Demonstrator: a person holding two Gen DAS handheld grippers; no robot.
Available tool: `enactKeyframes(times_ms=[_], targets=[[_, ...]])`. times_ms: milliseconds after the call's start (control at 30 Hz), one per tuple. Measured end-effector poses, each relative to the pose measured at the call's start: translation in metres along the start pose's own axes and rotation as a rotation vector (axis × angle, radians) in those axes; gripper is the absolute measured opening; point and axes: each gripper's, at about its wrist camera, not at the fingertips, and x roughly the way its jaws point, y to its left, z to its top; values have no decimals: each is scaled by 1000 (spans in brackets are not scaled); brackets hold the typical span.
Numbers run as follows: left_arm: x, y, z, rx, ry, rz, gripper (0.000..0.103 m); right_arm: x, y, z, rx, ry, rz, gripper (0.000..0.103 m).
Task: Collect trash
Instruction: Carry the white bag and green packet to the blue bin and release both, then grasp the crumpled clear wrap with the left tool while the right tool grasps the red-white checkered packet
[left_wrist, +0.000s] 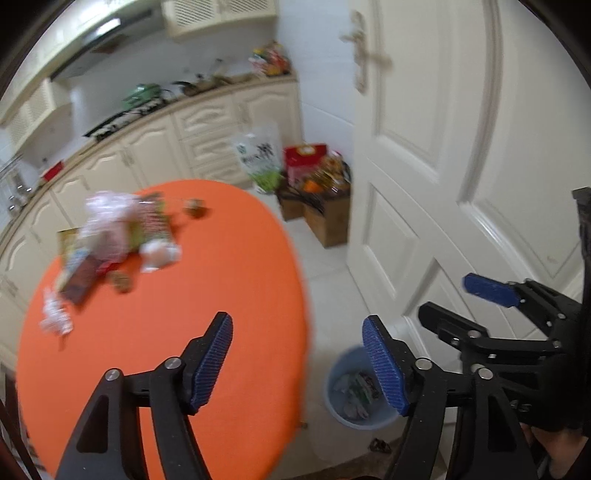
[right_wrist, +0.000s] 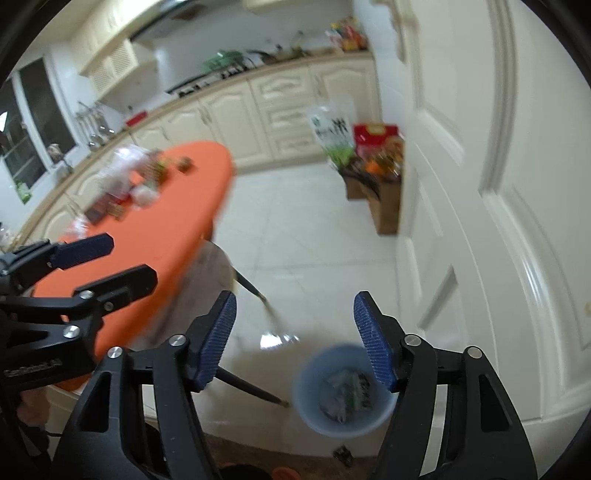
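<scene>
A pile of trash (left_wrist: 114, 236), with wrappers, crumpled tissue and plastic, lies on the far left of a round orange table (left_wrist: 221, 295); it also shows in the right wrist view (right_wrist: 129, 181). A blue bin (left_wrist: 356, 393) with some wrappers inside stands on the floor right of the table, also seen in the right wrist view (right_wrist: 341, 393). My left gripper (left_wrist: 299, 362) is open and empty over the table's right edge. My right gripper (right_wrist: 295, 339) is open and empty above the bin and the floor.
Cream kitchen cabinets (left_wrist: 207, 125) with a cluttered counter run behind the table. Cardboard boxes of groceries (left_wrist: 317, 192) and a bag stand against them beside a white door (left_wrist: 461, 147). A stool with thin dark legs (right_wrist: 255, 288) stands by the table.
</scene>
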Motion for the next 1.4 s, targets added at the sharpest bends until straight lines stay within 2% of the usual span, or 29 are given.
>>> enactKeyframes(times_ms=[33, 67, 200, 333, 500, 600, 667, 800, 967, 1100, 1233, 1300, 1400], targets=[[-9, 12, -2, -12, -16, 19, 71, -3, 11, 4, -15, -11, 3, 80], [-16, 23, -5, -27, -29, 38, 72, -6, 24, 11, -34, -24, 8, 86], [-44, 84, -17, -96, -69, 106, 78, -7, 79, 32, -102, -54, 49, 86], [-57, 146, -34, -162, -77, 224, 80, 6, 129, 49, -174, -55, 84, 87], [-49, 218, -42, -263, -35, 301, 81, 39, 186, 66, -254, -30, 113, 87], [-26, 259, -44, -317, 19, 356, 81, 65, 205, 76, -271, -7, 126, 87], [-9, 278, -41, -342, 48, 355, 81, 79, 211, 82, -274, 8, 131, 87], [25, 306, -39, -394, 100, 298, 81, 111, 219, 90, -287, 33, 114, 87], [58, 321, -39, -378, 150, 353, 81, 152, 209, 105, -270, 75, 59, 88], [69, 336, -36, -391, 141, 342, 84, 179, 205, 117, -254, 89, 61, 87], [84, 345, -32, -359, 122, 368, 83, 197, 206, 130, -252, 92, 42, 88], [86, 348, -37, -375, 107, 330, 80, 208, 206, 136, -248, 101, 44, 88], [82, 355, -45, -410, 93, 260, 69, 218, 207, 141, -238, 105, 55, 85]])
